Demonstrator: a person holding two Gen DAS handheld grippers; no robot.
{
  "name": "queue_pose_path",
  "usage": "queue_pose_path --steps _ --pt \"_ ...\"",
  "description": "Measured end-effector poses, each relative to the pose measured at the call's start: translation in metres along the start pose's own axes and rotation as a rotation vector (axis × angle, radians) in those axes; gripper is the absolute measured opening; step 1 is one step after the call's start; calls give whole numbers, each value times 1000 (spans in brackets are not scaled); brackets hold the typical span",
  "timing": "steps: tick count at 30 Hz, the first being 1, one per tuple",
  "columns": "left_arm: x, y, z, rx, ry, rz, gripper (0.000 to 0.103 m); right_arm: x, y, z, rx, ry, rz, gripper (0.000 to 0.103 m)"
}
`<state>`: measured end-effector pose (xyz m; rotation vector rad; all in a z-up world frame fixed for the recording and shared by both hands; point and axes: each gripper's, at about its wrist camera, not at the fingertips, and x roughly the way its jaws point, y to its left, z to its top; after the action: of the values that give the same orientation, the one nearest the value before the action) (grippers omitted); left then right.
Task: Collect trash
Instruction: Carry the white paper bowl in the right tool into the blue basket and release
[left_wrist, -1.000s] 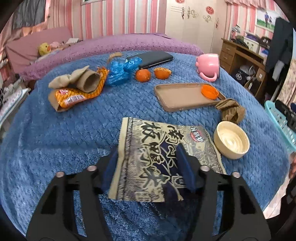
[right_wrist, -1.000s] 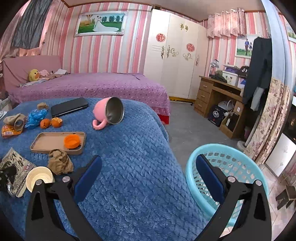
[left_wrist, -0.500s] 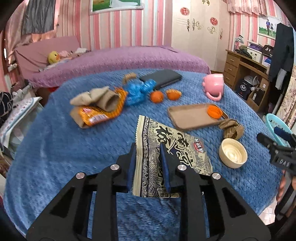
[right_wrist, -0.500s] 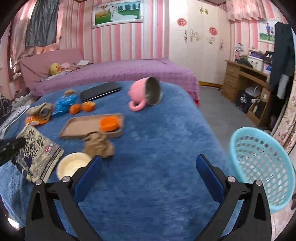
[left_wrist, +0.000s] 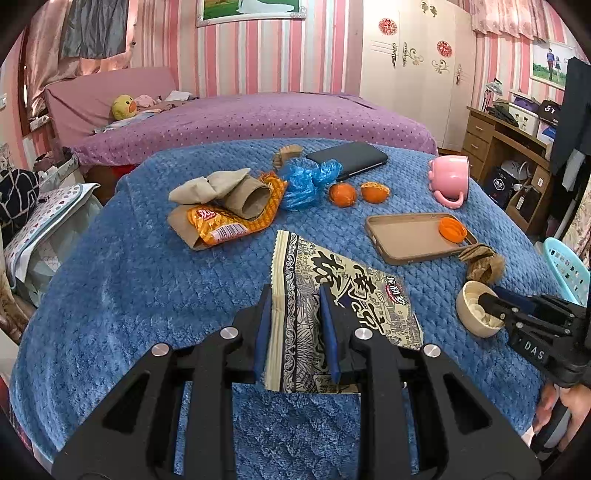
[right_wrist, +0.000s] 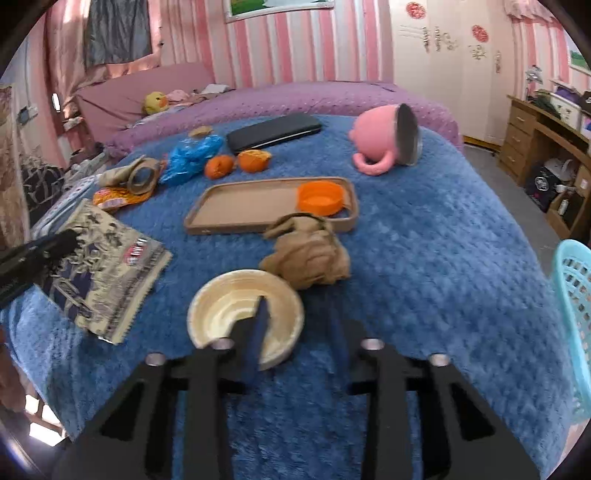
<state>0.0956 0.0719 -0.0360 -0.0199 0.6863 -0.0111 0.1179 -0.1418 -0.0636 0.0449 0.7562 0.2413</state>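
My left tool (left_wrist: 295, 301) is pinched tight on the near edge of the snack bag (left_wrist: 343, 295), which lies flat on the blue blanket (left_wrist: 129, 288). My right tool (right_wrist: 295, 306) has closed in on the rim of the little paper bowl (right_wrist: 229, 314). Just past the bowl sits a crumpled brown paper (right_wrist: 306, 254). Far off to the right is the blue basket (right_wrist: 576, 295).
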Motion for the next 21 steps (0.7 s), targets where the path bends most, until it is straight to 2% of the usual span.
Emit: queue_pose_path --steps 4,7,8,12,21 --pt "-3 -2 0 7 -14 -1 24 -8 -2 2 -24 -20 -4 15" --pt "-8 -2 2 -5 -31 -14 24 -18 -20 2 5 -38 3 13" --pt "-10 -3 2 -9 -38 -20 24 -22 -26 2 11 -42 0 7" --pt "-20 -10 6 -20 -62 -51 23 -34 -52 0 37 -52 -11 7" --pt "-44 -72 18 29 -133 -91 23 -63 -114 2 100 -122 -71 7"
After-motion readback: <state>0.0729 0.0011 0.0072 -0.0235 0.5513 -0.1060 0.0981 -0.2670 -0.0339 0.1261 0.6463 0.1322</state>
